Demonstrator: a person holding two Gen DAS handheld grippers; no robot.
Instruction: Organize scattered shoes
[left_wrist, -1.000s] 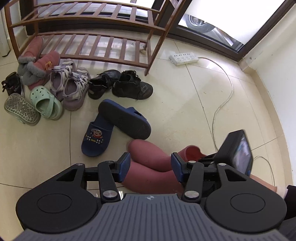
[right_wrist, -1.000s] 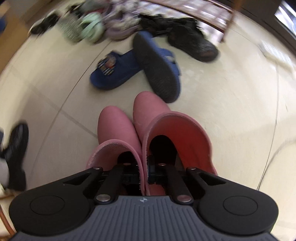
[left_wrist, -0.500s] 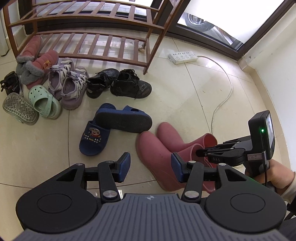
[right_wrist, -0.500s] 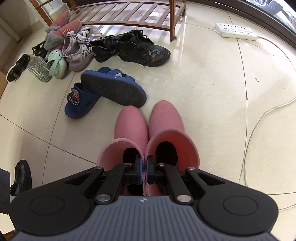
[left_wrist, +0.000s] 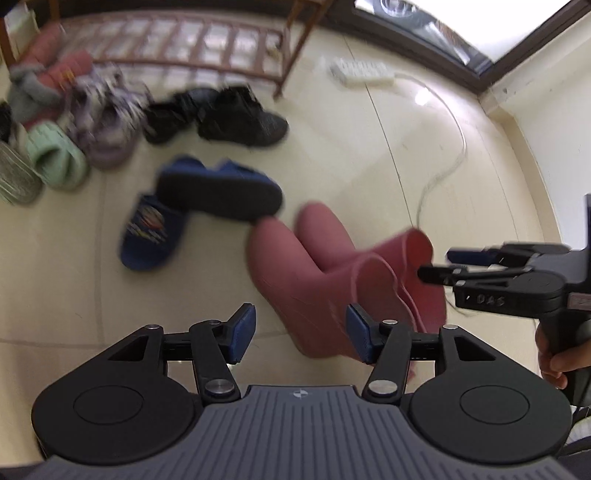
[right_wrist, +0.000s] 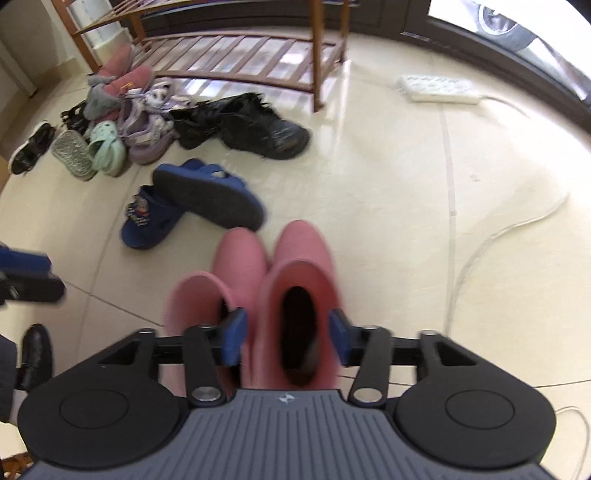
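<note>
Pink boots (right_wrist: 280, 291) stand upright side by side on floor (right_wrist: 388, 206), toes toward shoe rack (right_wrist: 236, 55). Right hand-held gripper (right_wrist: 286, 336) opening, released; left hand-held gripper (left_wrist: 301, 330) opening, empty.

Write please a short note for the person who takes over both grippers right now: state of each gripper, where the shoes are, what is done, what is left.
Right gripper: jaws opening, pads off the pink boots.
Left gripper: jaws opening, holding nothing; near boot partly between the fingers, no grip visible.
Boots: upright side by side on the floor, toes toward the rack.
Blue slippers: in front of the boots, one lying across the other, sole up.
Other shoes: piled by the rack's left end; black pair beside them.
Done: boots paired. Rack shelves in view hold nothing.
Left: blue slippers, the pile, perhaps boots to the rack.
</note>
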